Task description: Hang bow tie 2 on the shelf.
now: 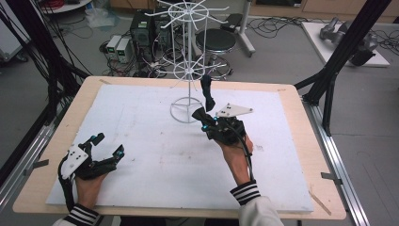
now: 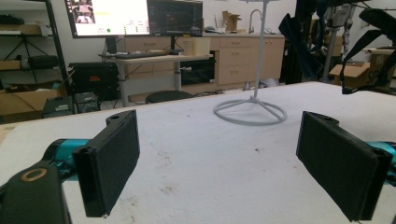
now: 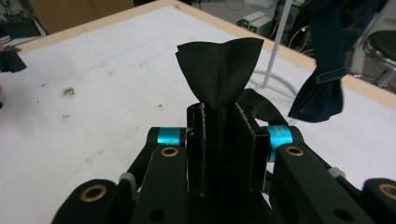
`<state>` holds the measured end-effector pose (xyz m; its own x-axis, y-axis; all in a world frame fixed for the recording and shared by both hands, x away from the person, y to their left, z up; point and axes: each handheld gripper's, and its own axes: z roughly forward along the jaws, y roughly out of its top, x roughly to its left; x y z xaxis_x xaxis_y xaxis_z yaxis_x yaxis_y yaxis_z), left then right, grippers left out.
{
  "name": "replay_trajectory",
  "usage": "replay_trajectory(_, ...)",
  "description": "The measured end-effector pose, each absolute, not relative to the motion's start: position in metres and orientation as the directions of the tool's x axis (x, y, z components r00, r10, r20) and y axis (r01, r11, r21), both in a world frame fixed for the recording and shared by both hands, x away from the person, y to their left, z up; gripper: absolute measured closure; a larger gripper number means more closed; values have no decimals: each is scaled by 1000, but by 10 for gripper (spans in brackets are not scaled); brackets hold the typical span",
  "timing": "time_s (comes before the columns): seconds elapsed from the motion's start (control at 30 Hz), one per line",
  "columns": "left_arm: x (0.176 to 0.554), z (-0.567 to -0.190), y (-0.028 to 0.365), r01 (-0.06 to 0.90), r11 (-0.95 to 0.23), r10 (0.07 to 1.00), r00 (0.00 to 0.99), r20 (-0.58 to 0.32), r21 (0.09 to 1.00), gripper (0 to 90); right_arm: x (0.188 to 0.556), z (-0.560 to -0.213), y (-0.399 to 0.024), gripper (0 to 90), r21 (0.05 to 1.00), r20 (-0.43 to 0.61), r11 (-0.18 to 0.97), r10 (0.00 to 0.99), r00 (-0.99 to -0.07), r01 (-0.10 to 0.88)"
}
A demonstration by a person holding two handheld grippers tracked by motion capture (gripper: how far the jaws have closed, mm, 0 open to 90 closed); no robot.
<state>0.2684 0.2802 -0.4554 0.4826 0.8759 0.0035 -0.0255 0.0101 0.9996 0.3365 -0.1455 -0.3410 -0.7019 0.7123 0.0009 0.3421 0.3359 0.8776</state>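
Note:
My right gripper (image 1: 203, 121) is raised over the middle of the white mat, next to the base of the white wire rack (image 1: 188, 66). It is shut on a black bow tie (image 3: 219, 67), whose flared end sticks up above the pads (image 3: 247, 140). A second dark bow tie (image 1: 207, 93) hangs from a low arm of the rack, just beyond the gripper; in the right gripper view this bow tie (image 3: 322, 84) looks dark blue. My left gripper (image 1: 109, 144) rests at the near left of the mat, open, with nothing between its pads (image 2: 112, 158).
The rack's ring base (image 2: 250, 112) stands on the white mat (image 1: 155, 155), which covers a wooden table (image 1: 301, 122). Black frame posts (image 1: 343, 52) rise at the right. A stool (image 1: 215, 42) and boxes stand on the floor behind the table.

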Motion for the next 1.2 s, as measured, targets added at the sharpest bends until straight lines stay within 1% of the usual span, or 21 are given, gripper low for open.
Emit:
replay_trajectory(0.17, 268, -455, 280, -26, 10, 876, 482, 3, 1000, 139, 336, -335, -149, 758, 890, 1, 319, 714, -700, 326)
replay_trajectory(0.57, 268, -455, 280, -26, 9, 876, 482, 4, 1000, 139, 338, -323, -160, 758, 929, 56, 221, 708, -703, 297)
replay_trajectory(0.7, 268, -455, 280, -26, 10, 876, 482, 4, 1000, 139, 338, -317, -161, 758, 937, 50, 214, 699, -713, 275)
replay_trajectory(0.97, 268, -455, 280, -26, 9, 876, 482, 5, 1000, 139, 338, -307, -162, 758, 952, 44, 185, 706, -707, 244)
replay_trajectory(1.2, 268, -455, 280, -26, 10, 876, 483, 4, 1000, 139, 341, -296, -159, 758, 958, 26, 183, 710, -704, 220)
